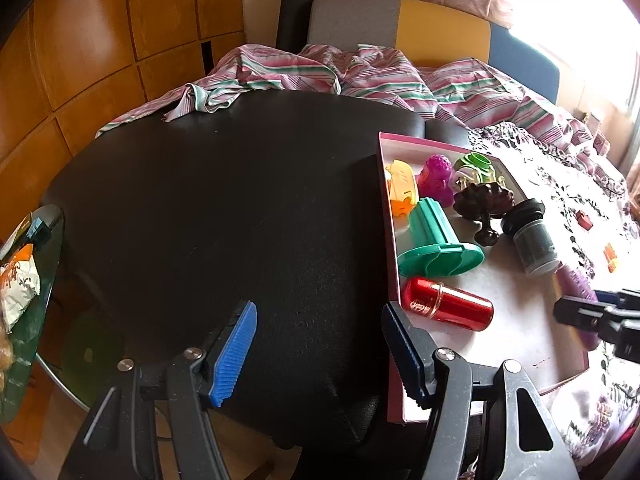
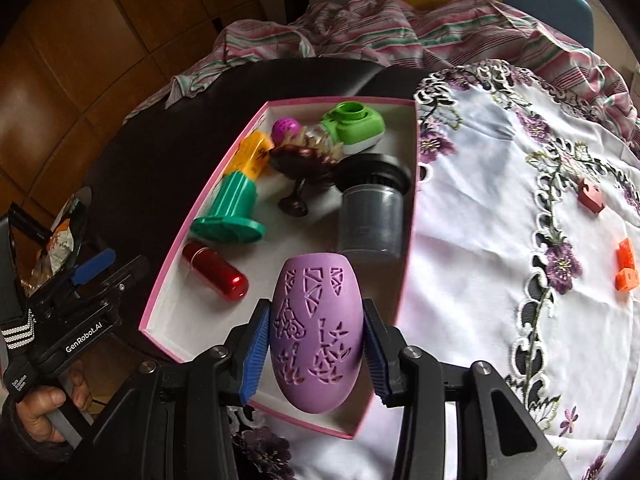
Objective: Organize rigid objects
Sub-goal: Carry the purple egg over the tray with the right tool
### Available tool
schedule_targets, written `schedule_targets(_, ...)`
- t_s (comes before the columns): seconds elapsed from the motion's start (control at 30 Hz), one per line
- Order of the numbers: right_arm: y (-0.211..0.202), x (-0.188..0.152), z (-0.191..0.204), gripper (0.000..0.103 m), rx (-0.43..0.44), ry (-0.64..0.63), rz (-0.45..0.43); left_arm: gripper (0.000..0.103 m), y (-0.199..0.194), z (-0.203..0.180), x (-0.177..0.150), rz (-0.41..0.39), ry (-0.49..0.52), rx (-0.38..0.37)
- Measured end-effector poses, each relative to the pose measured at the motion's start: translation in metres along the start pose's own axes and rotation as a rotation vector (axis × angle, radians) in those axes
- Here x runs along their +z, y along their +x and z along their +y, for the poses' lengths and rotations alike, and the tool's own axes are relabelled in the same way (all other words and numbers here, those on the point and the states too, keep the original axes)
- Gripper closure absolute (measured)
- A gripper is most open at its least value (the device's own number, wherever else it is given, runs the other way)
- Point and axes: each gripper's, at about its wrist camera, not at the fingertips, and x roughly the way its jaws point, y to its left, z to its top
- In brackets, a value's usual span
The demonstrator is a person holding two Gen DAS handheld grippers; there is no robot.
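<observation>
box: pink-edged tray box (image 2: pixel 408 216) sat on the table, half on the black top (image 1: pixel 200 208), half on the embroidered white cloth (image 2: pixel 500 200); white inside, open top.
box contents, far end: green-and-white gadget (image 2: pixel 354 126), magenta knobbly figure (image 2: pixel 285 128), orange-yellow piece (image 2: pixel 252 156), all crowded together.
box contents, middle: dark brown goblet-shaped piece (image 2: pixel 298 176) on its side, next to a black-capped grey jar (image 2: pixel 370 216) lying against the right wall.
box contents, left side: teal fluted column (image 2: pixel 232 212) lying down, its wide base toward you; red metal cylinder (image 2: pixel 216 270) just beside that base.
your right tongs (image 2: pixel 316 346): clamped on the lilac carved egg-shaped vase (image 2: pixel 316 320), blue pads on both flanks; vase was over the near end of the box, cannot tell if it touched the floor.
your left tongs (image 1: pixel 320 354): apart, nothing between them, over the black top beside the box's left wall.
left on cloth: small red block (image 2: pixel 591 196), orange blocks (image 2: pixel 626 266), well apart from the box.
</observation>
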Motion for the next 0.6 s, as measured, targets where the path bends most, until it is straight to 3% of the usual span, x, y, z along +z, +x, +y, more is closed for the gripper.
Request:
schedule_targets(0.47, 0.038, -0.009, 0.031, 0.06, 0.012, -0.042, 0.105, 0.037, 0.004, 0.017, 0.001, 0.004, -0.042, 0.02)
schedule_targets(0.6, 0.049, -0.005, 0.048, 0.06, 0.036, -0.059, 0.101, 0.037, 0.004, 0.02, 0.002, 0.003, -0.045, 0.025)
